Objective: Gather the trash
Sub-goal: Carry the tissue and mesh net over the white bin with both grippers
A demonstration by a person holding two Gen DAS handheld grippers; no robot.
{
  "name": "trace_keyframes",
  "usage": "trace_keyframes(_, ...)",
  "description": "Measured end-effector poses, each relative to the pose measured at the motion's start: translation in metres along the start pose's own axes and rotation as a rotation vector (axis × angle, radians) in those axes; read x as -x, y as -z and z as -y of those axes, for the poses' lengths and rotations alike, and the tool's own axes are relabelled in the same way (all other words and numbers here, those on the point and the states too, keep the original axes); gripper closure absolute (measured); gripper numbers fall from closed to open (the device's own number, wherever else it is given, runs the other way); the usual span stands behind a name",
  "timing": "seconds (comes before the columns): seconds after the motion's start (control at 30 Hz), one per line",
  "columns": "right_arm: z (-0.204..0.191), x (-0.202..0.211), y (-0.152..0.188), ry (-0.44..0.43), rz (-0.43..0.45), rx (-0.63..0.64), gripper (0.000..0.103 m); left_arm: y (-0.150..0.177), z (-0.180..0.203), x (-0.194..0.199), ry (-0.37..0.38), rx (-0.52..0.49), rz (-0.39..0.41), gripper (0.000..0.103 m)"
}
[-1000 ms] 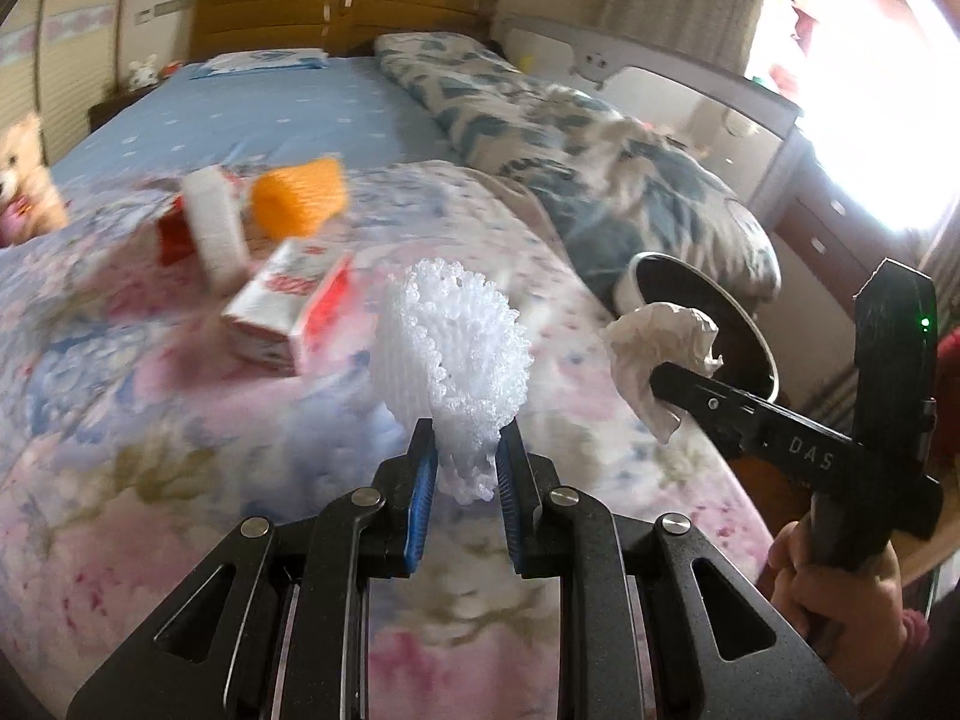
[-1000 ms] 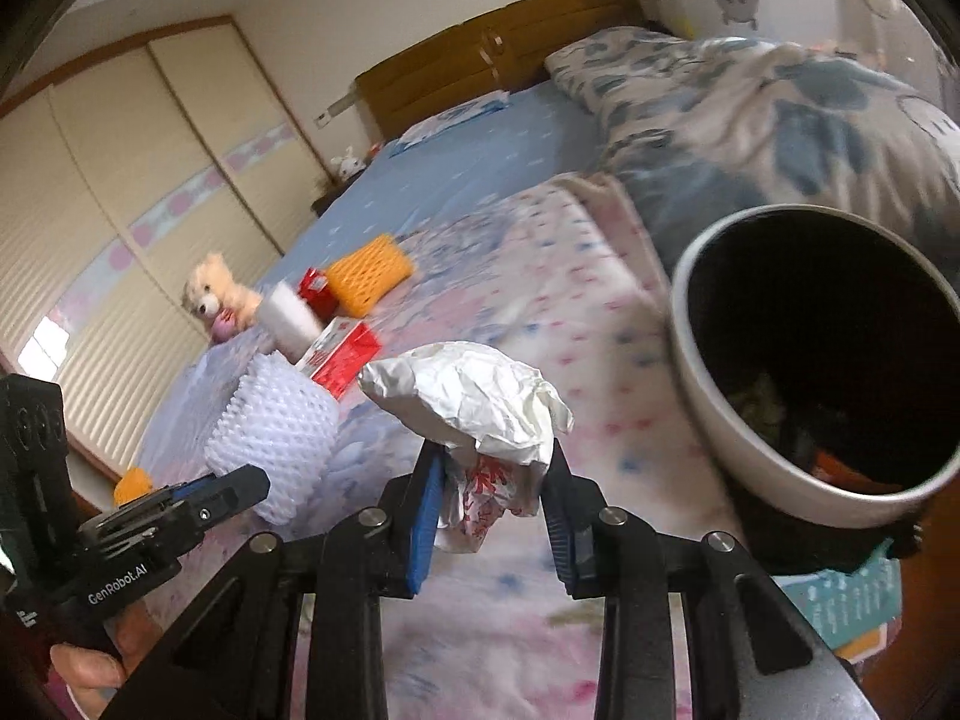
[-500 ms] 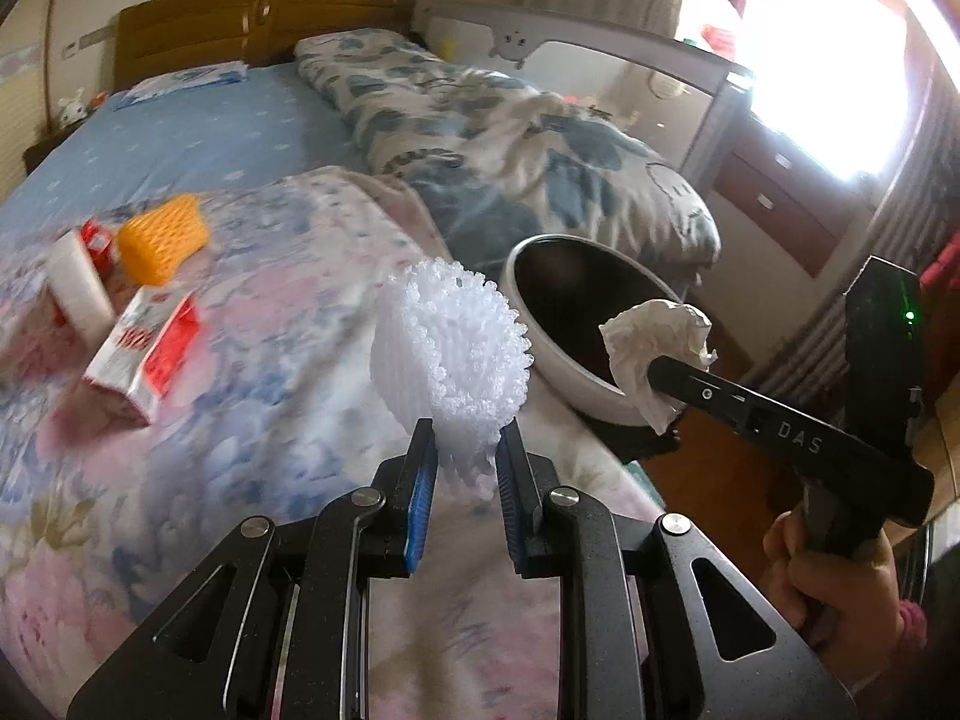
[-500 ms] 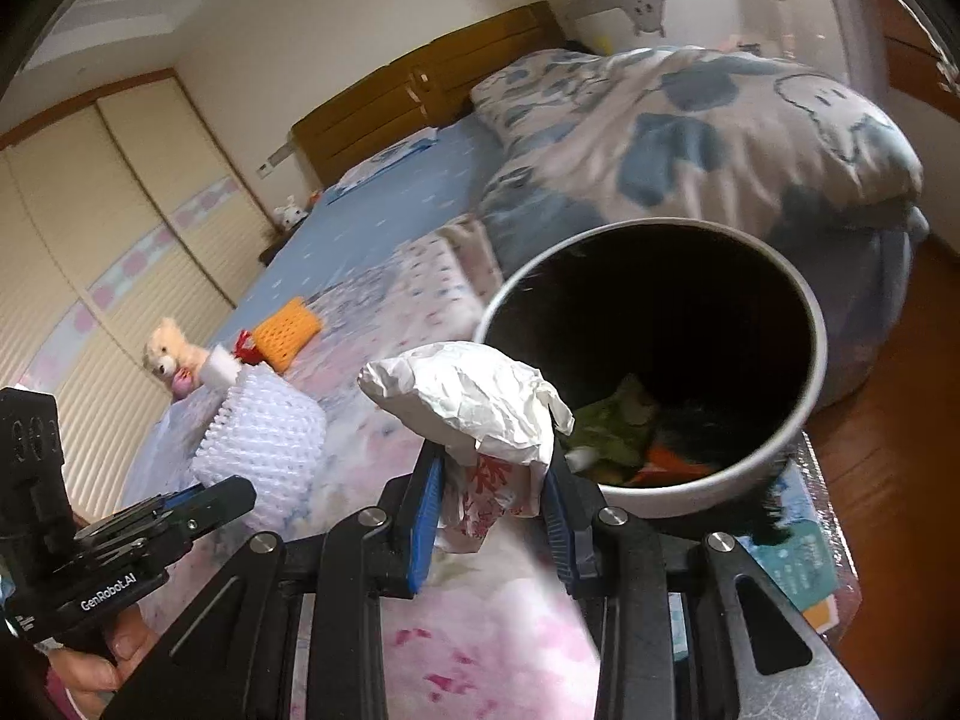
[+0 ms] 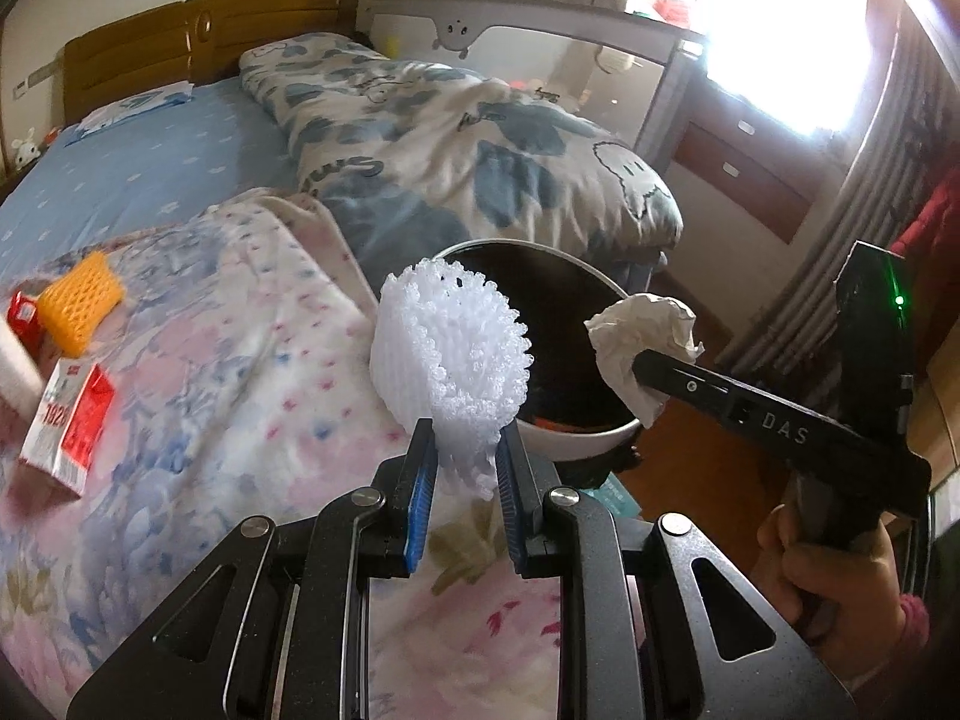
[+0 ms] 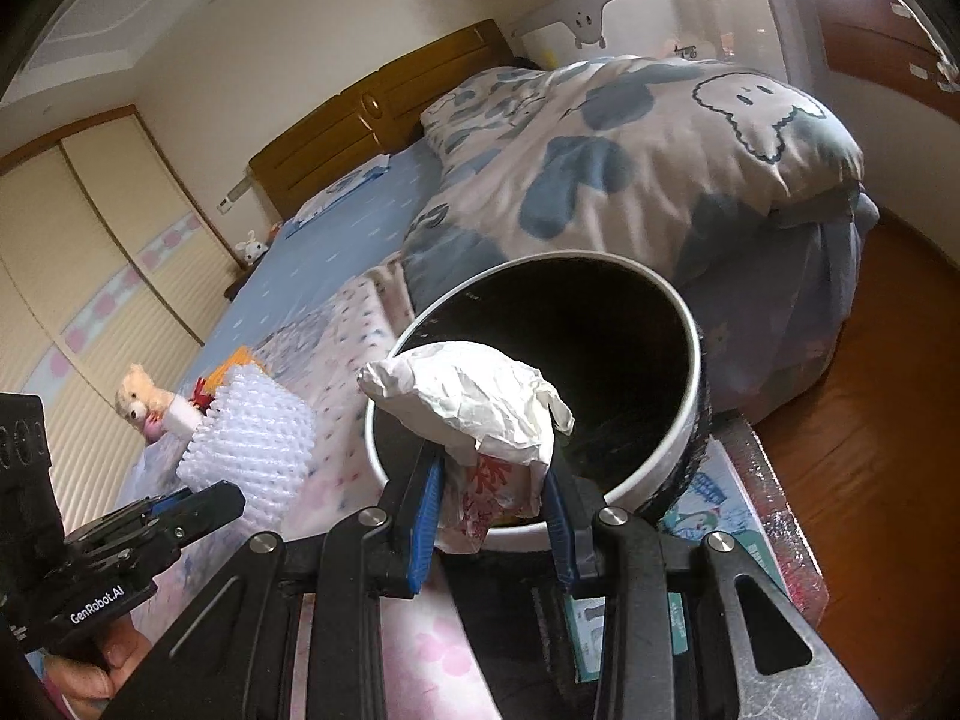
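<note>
My left gripper (image 5: pixel 462 489) is shut on a white foam net sleeve (image 5: pixel 453 354) and holds it above the bed's edge, just before the bin's near rim. My right gripper (image 6: pixel 492 504) is shut on a crumpled white paper wrapper (image 6: pixel 468 396) and holds it over the near rim of the white trash bin (image 6: pixel 690 420) with a black inside. The bin (image 5: pixel 576 450) stands beside the bed and has trash at its bottom. The sleeve also shows in the right wrist view (image 6: pixel 252 432), and the wrapper in the left wrist view (image 5: pixel 642 336).
On the floral blanket (image 5: pixel 240 360) lie an orange foam net (image 5: pixel 78 300), a red-and-white carton (image 5: pixel 69 420) and a small red packet (image 5: pixel 21 315). A rolled quilt (image 5: pixel 480 150) lies behind the bin. A teddy bear (image 6: pixel 138 396) sits at the far bedside.
Both grippers have swung right from the bed toward the bin. The bin now fills the middle of both views, and the wrapper is over its rim.
</note>
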State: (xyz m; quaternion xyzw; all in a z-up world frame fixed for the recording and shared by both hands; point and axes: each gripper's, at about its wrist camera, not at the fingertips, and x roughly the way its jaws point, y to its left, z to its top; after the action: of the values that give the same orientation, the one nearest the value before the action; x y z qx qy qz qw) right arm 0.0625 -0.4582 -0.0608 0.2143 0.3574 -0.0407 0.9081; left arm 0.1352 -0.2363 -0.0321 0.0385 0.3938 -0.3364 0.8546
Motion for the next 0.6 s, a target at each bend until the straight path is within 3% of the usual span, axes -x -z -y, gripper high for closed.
trace_keyframes(0.6,0.017,-0.008,-0.019,0.009,0.010,-0.010,0.071,-0.021,0.020,-0.030,0.009,-0.033,-0.022,0.085)
